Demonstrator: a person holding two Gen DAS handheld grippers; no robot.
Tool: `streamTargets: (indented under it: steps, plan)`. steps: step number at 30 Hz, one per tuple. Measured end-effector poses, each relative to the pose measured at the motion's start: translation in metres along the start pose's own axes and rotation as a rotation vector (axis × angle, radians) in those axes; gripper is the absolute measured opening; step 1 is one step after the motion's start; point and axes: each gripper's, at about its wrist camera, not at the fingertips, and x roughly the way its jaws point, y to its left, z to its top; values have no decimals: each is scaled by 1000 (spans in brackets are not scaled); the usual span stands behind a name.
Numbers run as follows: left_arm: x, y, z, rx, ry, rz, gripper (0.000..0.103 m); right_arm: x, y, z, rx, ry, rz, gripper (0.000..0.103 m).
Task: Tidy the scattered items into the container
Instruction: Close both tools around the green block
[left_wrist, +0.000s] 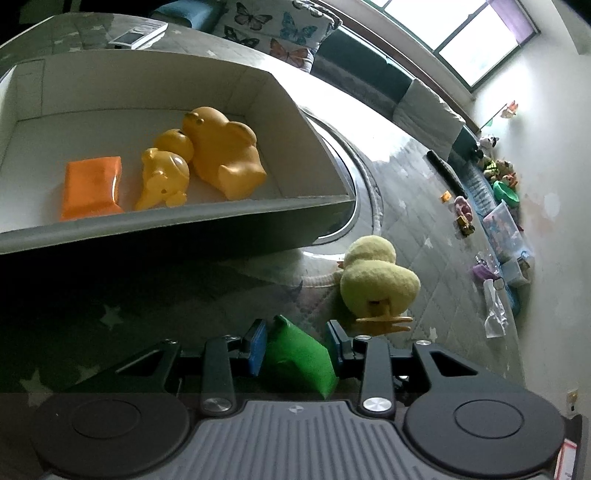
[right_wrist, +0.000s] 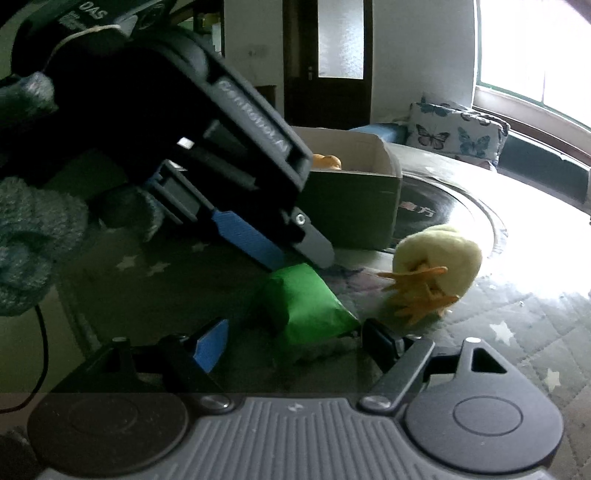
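A green packet (left_wrist: 299, 356) lies on the quilted mat between the fingers of my left gripper (left_wrist: 297, 341); the left pad touches it, the right pad stands a little off, so the grip is unclear. In the right wrist view the same packet (right_wrist: 306, 306) lies under the left gripper's tips (right_wrist: 295, 254), and my right gripper (right_wrist: 295, 341) is open just before it, empty. A yellow-green plush duck (left_wrist: 373, 280) with orange feet lies to the right of the packet; it also shows in the right wrist view (right_wrist: 439, 258). The white box (left_wrist: 184, 218) holds three yellow rubber ducks (left_wrist: 221, 151) and an orange packet (left_wrist: 92, 188).
A round dark disc (right_wrist: 443, 210) lies under the box's right end. A butterfly cushion (left_wrist: 273, 29) and a sofa stand behind. A white remote (left_wrist: 138, 33) lies beyond the box. Several small toys and a tub (left_wrist: 506, 229) line the wall at the right.
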Motion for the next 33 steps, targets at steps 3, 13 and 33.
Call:
streamTargets:
  steps: [3, 13, 33]
  plan:
    - [3, 3, -1, -9, 12, 2, 37, 2, -1, 1, 11, 0, -16, 71]
    - [8, 11, -4, -39, 25, 4, 38, 3, 1, 5, 3, 0, -23, 59]
    - [-14, 8, -9, -1, -28, -1, 34, 0, 9, 16, -20, -29, -12, 49]
